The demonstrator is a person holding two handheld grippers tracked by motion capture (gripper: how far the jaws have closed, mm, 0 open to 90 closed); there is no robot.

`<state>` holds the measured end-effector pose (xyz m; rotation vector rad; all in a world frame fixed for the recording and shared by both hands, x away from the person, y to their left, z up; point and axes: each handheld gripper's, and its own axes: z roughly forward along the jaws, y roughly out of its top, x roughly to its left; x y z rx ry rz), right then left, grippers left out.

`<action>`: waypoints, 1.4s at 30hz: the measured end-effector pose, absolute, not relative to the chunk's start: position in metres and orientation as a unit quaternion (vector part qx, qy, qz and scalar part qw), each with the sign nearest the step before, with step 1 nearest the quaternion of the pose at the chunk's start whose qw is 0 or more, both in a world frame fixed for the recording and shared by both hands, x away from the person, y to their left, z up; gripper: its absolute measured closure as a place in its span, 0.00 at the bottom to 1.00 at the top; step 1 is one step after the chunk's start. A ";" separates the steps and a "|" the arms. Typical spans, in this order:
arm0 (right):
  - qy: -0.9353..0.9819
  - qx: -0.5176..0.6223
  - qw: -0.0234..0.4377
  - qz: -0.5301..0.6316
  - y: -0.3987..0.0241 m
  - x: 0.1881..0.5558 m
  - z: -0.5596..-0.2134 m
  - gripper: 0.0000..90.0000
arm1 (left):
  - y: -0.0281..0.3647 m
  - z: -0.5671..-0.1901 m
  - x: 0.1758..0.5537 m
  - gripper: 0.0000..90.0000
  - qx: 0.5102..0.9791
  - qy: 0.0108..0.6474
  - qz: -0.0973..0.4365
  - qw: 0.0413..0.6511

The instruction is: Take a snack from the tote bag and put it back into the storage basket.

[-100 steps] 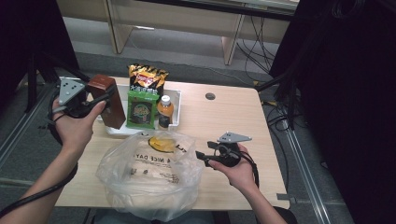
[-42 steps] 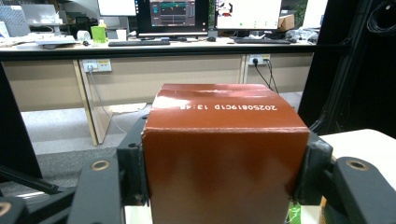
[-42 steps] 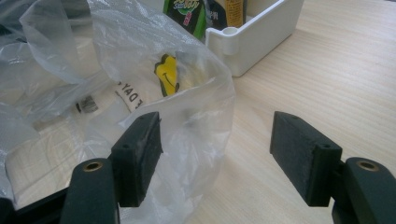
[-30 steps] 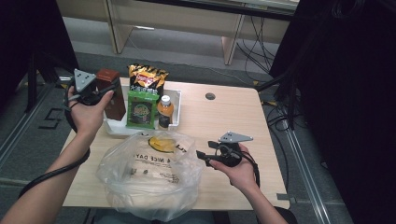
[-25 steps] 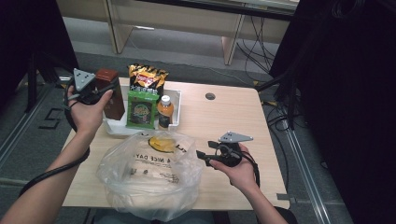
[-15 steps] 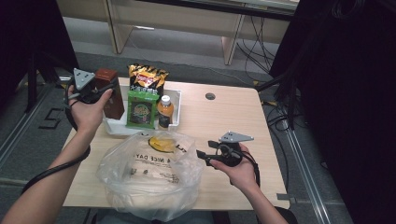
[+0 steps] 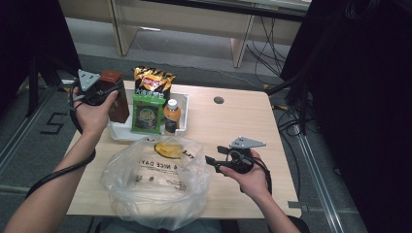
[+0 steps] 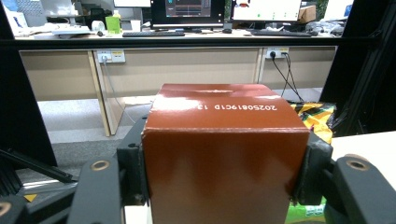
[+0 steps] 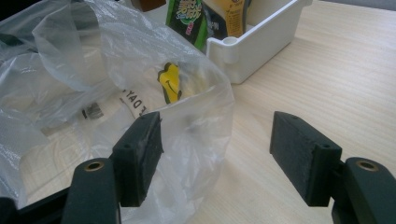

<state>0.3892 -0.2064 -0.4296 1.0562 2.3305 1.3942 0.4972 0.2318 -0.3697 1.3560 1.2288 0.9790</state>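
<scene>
An upright brown carton (image 7: 115, 97) is at the table's far left, over the left end of the white tray (image 7: 121, 133). My left gripper (image 7: 108, 92) is shut on it. In the left gripper view the carton (image 8: 224, 154) is pressed between both pads of the left gripper (image 8: 224, 172). My right gripper (image 7: 210, 160) stands open near the front right, beside a clear plastic bag (image 7: 155, 189). In the right gripper view the bag's (image 9: 70, 93) edge lies against the left pad (image 9: 140, 154) of the right gripper (image 9: 217, 158), with no grip on it.
The tray (image 9: 261, 42) holds a green packet (image 7: 147, 114) and an orange bottle (image 7: 171, 114). A chips bag (image 7: 154, 80) stands behind them. The bag bears a yellow smiley print (image 9: 170, 81). A round cable hole (image 7: 218, 100) is at the table's back.
Since the earliest frame my left gripper has carried the brown carton slightly up and toward the far side. Over the last second nothing visibly moved. The right gripper stayed put.
</scene>
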 end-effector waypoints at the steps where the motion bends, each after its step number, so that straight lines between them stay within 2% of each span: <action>1: 0.793 0.362 0.113 0.476 -0.206 0.389 -0.430 0.39 | 0.232 -0.370 0.498 0.41 0.563 0.510 0.406 0.508; 5: 0.792 0.367 0.108 0.476 -0.203 0.388 -0.428 0.39 | 0.232 -0.371 0.498 0.41 0.563 0.511 0.405 0.508; 7: 0.789 0.360 0.120 0.483 -0.203 0.389 -0.430 0.39 | 0.233 -0.372 0.499 0.41 0.563 0.512 0.405 0.507; 10: 0.794 0.368 0.106 0.472 -0.203 0.387 -0.428 0.39 | 0.234 -0.374 0.500 0.41 0.562 0.514 0.404 0.506; 12: 0.792 0.357 0.120 0.480 -0.203 0.390 -0.430 0.39 | 0.234 -0.376 0.501 0.41 0.565 0.514 0.404 0.504; 14: 0.789 0.361 0.111 0.484 -0.202 0.389 -0.431 0.39 | 0.234 -0.378 0.502 0.41 0.566 0.516 0.402 0.501; 30: 0.792 0.354 0.128 0.480 -0.203 0.389 -0.430 0.39 | 0.236 -0.401 0.508 0.41 0.576 0.528 0.394 0.484; 34: 0.792 0.367 0.109 0.476 -0.202 0.387 -0.428 0.39 | 0.236 -0.404 0.507 0.41 0.577 0.530 0.392 0.483; 42: 0.797 0.356 0.115 0.474 -0.203 0.388 -0.428 0.39 | 0.233 -0.411 0.508 0.41 0.583 0.534 0.386 0.476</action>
